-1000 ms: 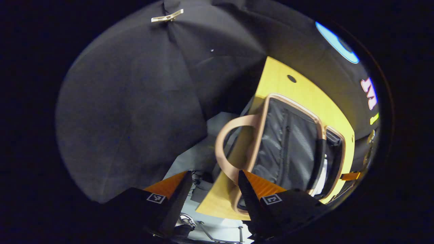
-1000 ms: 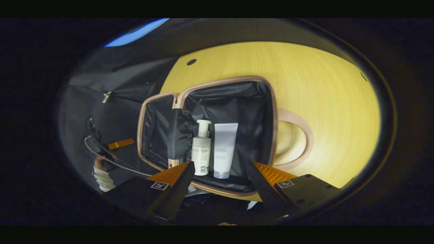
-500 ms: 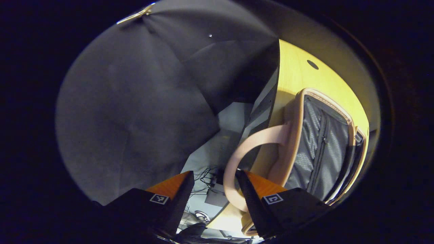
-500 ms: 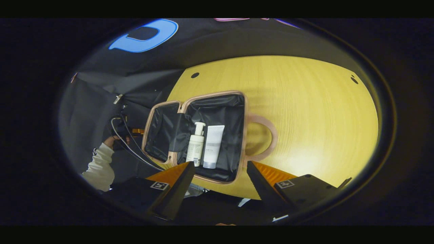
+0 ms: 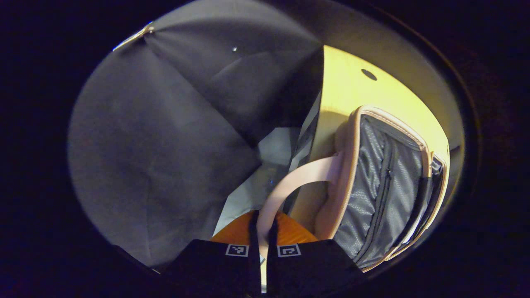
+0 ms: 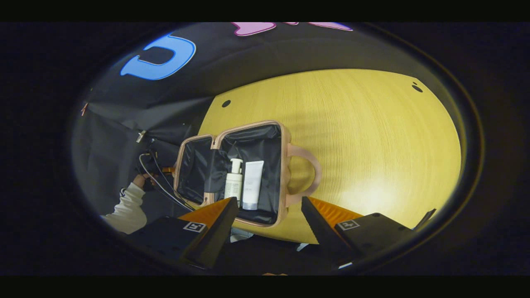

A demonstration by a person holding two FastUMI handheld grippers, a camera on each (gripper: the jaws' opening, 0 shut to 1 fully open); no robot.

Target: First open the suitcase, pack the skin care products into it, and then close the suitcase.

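Now we see the left gripper, spread a moment ago, clenched on the pink loop handle of the open pink suitcase; the right gripper stays released, farther back.

Pump bottle base behind gripper finger

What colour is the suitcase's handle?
Pale pink handle, clearest in the left gripper view.

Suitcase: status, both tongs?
Left tongs shut on the lid's handle. Right tongs open, held back above the table. Suitcase open, pump bottle and tube inside. Nothing blocking the lid.
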